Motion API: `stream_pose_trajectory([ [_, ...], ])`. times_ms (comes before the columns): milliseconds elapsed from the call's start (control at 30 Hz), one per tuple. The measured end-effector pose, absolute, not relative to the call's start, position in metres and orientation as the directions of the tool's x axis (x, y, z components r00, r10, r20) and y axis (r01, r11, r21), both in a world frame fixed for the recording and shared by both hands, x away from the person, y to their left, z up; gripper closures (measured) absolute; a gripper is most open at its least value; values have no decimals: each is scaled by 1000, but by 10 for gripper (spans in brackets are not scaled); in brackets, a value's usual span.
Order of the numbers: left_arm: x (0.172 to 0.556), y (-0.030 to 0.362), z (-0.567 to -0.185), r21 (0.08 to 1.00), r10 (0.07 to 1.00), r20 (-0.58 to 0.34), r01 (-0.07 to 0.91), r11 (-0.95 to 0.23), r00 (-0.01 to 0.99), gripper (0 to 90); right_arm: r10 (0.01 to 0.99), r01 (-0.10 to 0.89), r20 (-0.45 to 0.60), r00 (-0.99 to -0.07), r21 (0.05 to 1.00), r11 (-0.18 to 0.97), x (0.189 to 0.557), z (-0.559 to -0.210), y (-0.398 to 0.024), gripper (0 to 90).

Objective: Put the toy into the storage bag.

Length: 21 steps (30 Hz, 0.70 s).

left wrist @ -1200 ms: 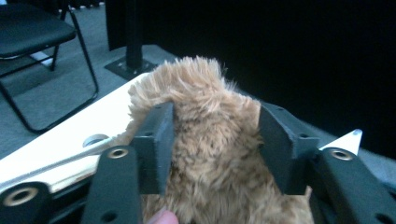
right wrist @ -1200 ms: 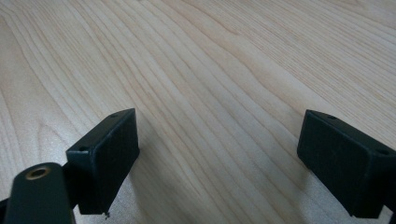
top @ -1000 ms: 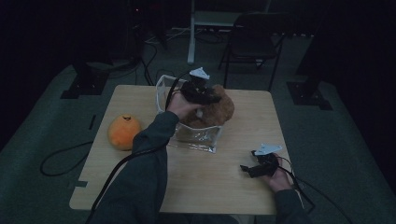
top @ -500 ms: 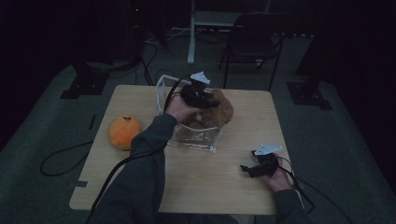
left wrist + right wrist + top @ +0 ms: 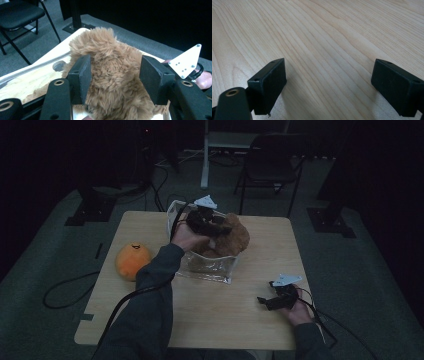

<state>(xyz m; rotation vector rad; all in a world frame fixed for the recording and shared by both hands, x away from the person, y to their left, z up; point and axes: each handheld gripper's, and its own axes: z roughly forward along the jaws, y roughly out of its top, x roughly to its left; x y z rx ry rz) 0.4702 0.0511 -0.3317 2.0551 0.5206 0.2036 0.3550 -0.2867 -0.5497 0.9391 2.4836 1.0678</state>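
A brown plush toy (image 5: pixel 234 237) sits in the top of a clear plastic bag (image 5: pixel 207 265) at the middle back of the table. My left gripper (image 5: pixel 215 222) is right at the toy. In the left gripper view the fur (image 5: pixel 112 75) fills the gap of the left gripper (image 5: pixel 116 72). Its jaws have just been opening, and the pads (image 5: pixel 81 77) only brush the fur. My right gripper (image 5: pixel 267 301) rests low at the table's front right. In the right gripper view the right gripper (image 5: pixel 329 82) is open over bare wood with nothing between its fingers.
An orange round plush (image 5: pixel 132 261) lies at the table's left side. The wooden table (image 5: pixel 225 320) has free room in front of the bag. A black chair (image 5: pixel 272 160) and stand bases are on the floor behind. Cables trail off the front edge.
The left hand has shifted very slightly over the bag and the plush toy. The right hand has stayed where it was.
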Motion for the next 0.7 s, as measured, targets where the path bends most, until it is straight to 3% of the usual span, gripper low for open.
stream_pose_trajectory([
  [700,457,85,-317,884,494,-33,255,-391,869,373,662,456,1,-750,726,515,355,-550,-287,121],
])
